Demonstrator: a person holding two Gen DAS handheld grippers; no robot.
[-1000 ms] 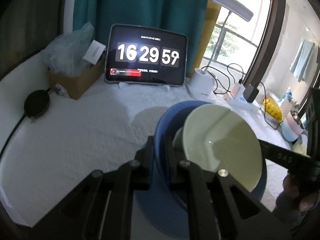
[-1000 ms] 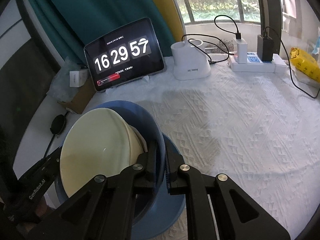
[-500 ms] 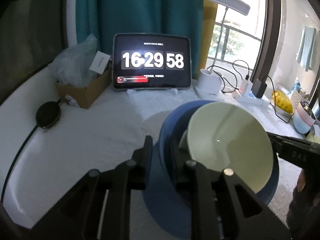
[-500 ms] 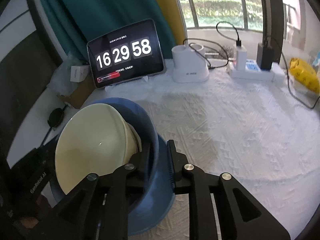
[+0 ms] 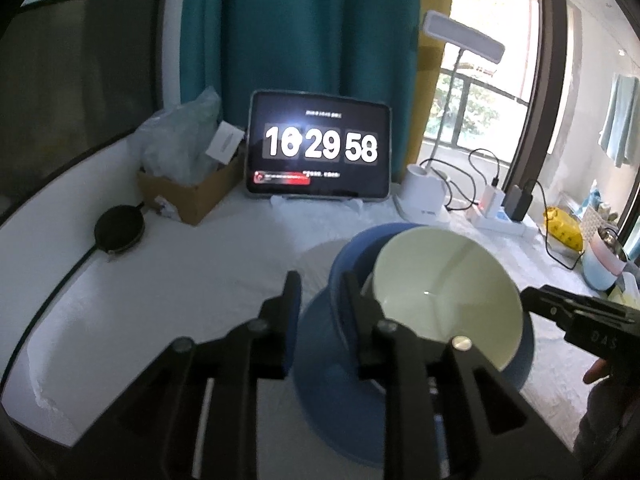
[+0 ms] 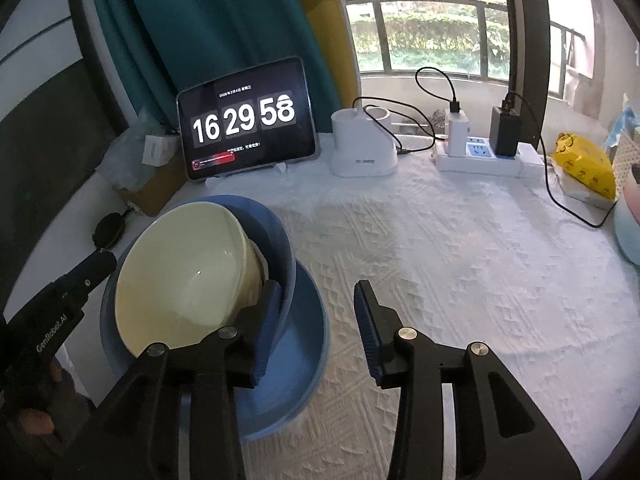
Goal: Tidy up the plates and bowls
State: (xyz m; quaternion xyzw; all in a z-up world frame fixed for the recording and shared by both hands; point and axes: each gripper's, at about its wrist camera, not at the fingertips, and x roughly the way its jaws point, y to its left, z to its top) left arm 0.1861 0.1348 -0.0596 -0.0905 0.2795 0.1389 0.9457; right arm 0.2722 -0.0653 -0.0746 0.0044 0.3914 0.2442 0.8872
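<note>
A cream bowl (image 5: 444,292) (image 6: 184,272) sits nested in a blue bowl (image 5: 352,248) (image 6: 276,236), which stands on a blue plate (image 5: 320,360) (image 6: 304,344) on the white cloth. My left gripper (image 5: 320,292) straddles the blue bowl's left wall; its jaws are opening, with a gap beside the outer finger. My right gripper (image 6: 318,300) straddles the opposite wall and is also opening, its outer finger well clear of the bowl. Each gripper shows at the edge of the other's view.
A tablet clock (image 6: 244,120) stands at the back, with a cardboard box (image 5: 188,196) and a black disc (image 5: 120,228) to its left. A lamp base (image 6: 364,148), power strip (image 6: 484,156), yellow packet (image 6: 584,168) and pastel container (image 6: 628,220) lie to the right.
Both grippers were shut on the blue bowl's rim; their jaws have spread off it and both have drawn back a little. The stack stays put.
</note>
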